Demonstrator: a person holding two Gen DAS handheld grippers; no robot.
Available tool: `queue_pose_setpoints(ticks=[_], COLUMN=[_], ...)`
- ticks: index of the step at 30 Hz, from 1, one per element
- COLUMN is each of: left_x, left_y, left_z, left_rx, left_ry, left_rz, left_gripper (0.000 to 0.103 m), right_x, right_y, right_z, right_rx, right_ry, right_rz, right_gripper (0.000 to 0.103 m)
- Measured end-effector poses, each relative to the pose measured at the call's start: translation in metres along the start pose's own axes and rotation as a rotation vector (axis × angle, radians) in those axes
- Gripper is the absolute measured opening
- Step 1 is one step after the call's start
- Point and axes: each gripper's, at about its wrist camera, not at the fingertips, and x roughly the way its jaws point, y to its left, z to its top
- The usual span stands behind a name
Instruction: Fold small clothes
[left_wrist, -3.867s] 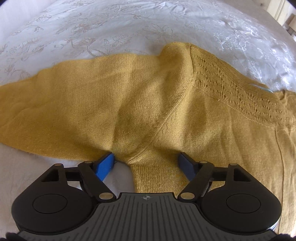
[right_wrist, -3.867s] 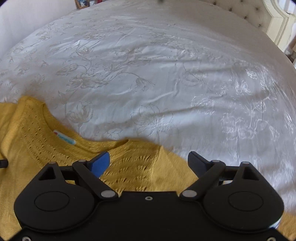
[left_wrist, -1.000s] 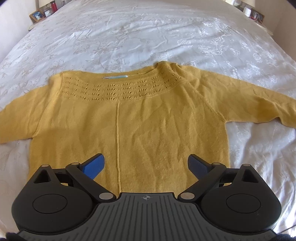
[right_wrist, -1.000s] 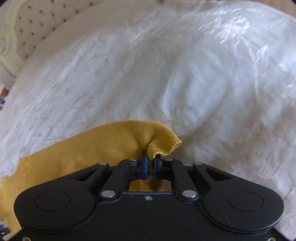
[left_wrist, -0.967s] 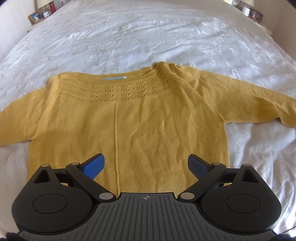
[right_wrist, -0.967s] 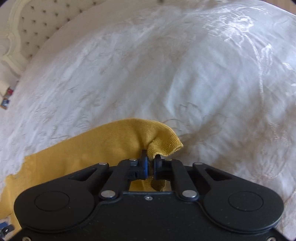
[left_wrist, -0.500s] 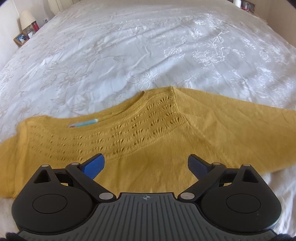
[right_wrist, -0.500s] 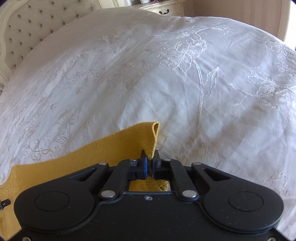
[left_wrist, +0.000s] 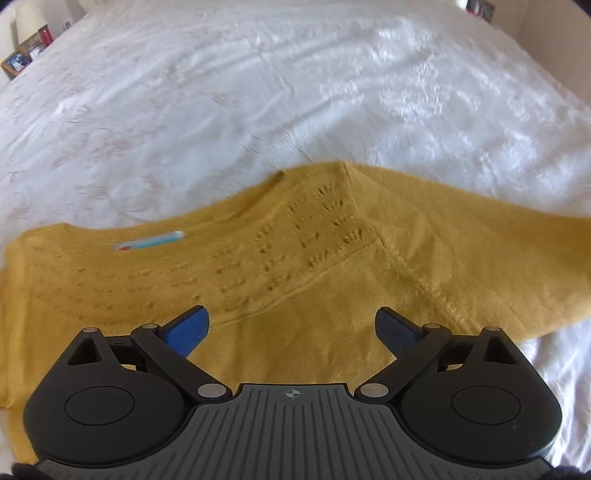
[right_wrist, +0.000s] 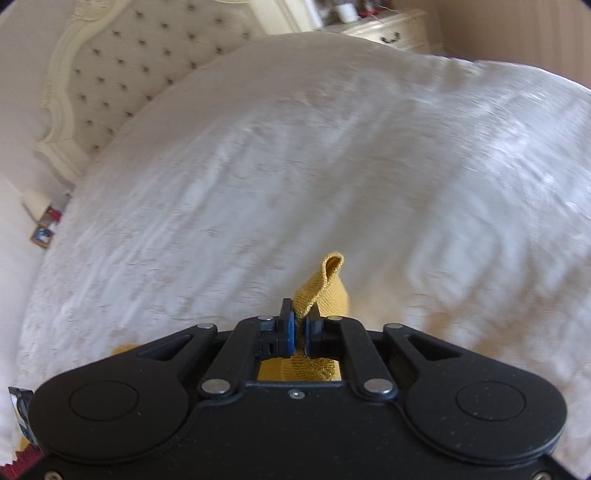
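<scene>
Left gripper (left_wrist: 291, 325): jaws wide apart, nothing between the blue pads (left_wrist: 186, 328); it hangs above the sweater, pointing steeply down at it.
Mustard knit sweater (left_wrist: 295, 280): lies flat on the bed, spread under and ahead of the left gripper, reaching past both of its fingers to either side.
Neck label (left_wrist: 149, 240): pale blue strip inside the neckline, ahead and to the left of the left gripper; blurred, print unreadable.
Yoke: rows of eyelet holes run across the knit just ahead of the left gripper's open jaws.
Shoulder point: rises to a peak straight ahead of the left gripper, slightly right of centre; from there a sleeve runs off to the right edge of the left wrist view.
White embroidered bedspread (left_wrist: 258, 92): fills everything beyond the sweater; creased, blurred in places.
Framed photo (left_wrist: 16, 62): far ahead-left of the left gripper, at the bed's edge.
Right gripper (right_wrist: 300, 330): jaws together, clamped on the sleeve cuff.
Sleeve cuff (right_wrist: 325, 280): ribbed mustard edge stands up out of the pinched pads and curls over at its tip, just ahead of the right gripper; more knit shows beneath the gripper body.
Tufted headboard (right_wrist: 122, 81): cream, buttoned, far ahead-left of the right gripper.
Cream dresser (right_wrist: 384, 29): far ahead, slightly right of the right gripper.
</scene>
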Motion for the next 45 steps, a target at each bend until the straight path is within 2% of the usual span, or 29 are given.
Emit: queue_pose_setpoints(ticks=[6, 13, 19, 24, 30, 32, 33, 39, 45], left_x=[-0.049, -0.081, -0.092, -0.098, -0.098, -0.094, -0.092, -0.072, -0.034], left_y=[0.058, 0.135, 0.194, 0.235, 0.254, 0.252, 0.250, 0.220, 0.178], left_z=[-0.045, -0.102, -0.133, -0.143, -0.136, -0.128, -0.123, -0.089, -0.053], left_rx=[-0.090, -0.208, -0.245, -0.283, -0.292, -0.283, -0.279, -0.225, -0.099], left_ry=[-0.009, 0.018, 0.048, 0.041, 0.023, 0.012, 0.006, -0.034, -0.060], left_rz=[-0.028, -0.016, 0.021, 0.051, 0.050, 0.040, 0.032, -0.036, -0.078], left_gripper=[0.098, 0.098, 0.098, 0.098, 0.098, 0.098, 0.098, 0.098, 0.098], right_x=[0.012, 0.059, 0.113, 0.150, 0.162, 0.155, 0.152, 0.137, 0.120], right_y=[0.102, 0.237, 0.319, 0.360, 0.371, 0.367, 0.363, 0.319, 0.278], right_z=[-0.015, -0.065, -0.133, -0.183, -0.208, -0.212, -0.212, -0.214, -0.212], right_rx=[-0.078, -0.185, -0.212, -0.234, -0.289, -0.336, -0.357, -0.409, -0.404], right_ry=[0.010, 0.092, 0.215, 0.304, 0.311, 0.293, 0.284, 0.283, 0.280], right_rz=[0.160, 0.335, 0.414, 0.412, 0.370, 0.328, 0.305, 0.157, 0.090], right_gripper=[0.012, 0.013, 0.013, 0.014, 0.023, 0.043, 0.056, 0.058, 0.058])
